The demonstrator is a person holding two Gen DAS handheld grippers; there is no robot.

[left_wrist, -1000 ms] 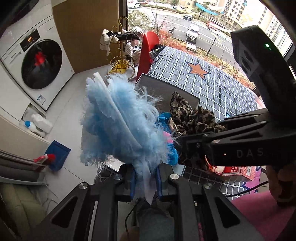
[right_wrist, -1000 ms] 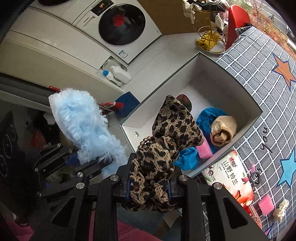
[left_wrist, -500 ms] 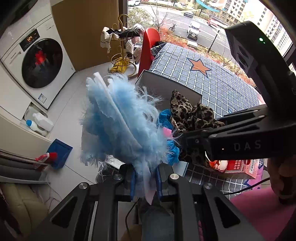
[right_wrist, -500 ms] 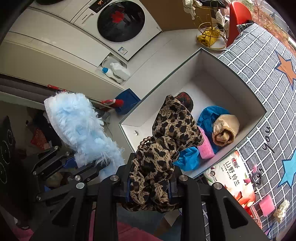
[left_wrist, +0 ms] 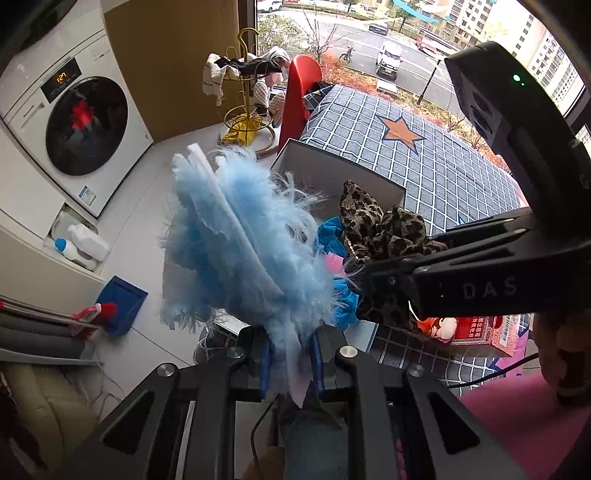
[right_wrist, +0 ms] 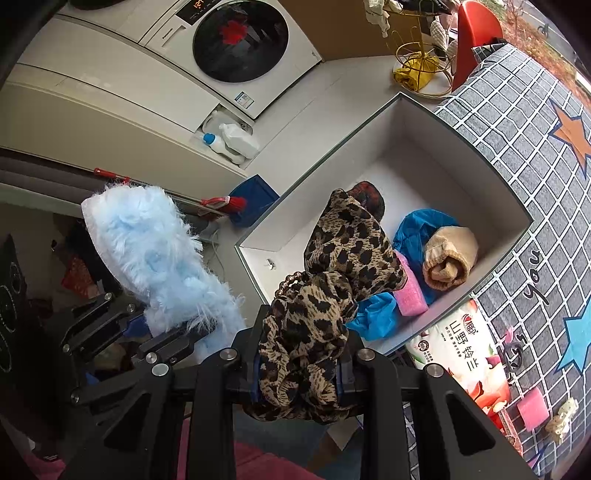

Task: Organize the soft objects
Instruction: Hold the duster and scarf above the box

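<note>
My left gripper is shut on a fluffy light-blue duster head, held upright in the air to the left of the box; it also shows in the right wrist view. My right gripper is shut on a leopard-print scrunchie, held above the near corner of the grey open box. In the left wrist view the scrunchie sits just right of the duster. Inside the box lie a blue cloth, a rolled beige sock, a pink sponge and a dark red item.
The box stands on a checked star-pattern cover. A snack packet lies beside it, with a pink sponge further right. On the floor are a washing machine, detergent bottles, a blue dustpan, a gold rack and a red chair.
Both grippers have drifted slightly, keeping their hold on the duster head and the scrunchie. The box appears a little farther off in the right wrist view.
</note>
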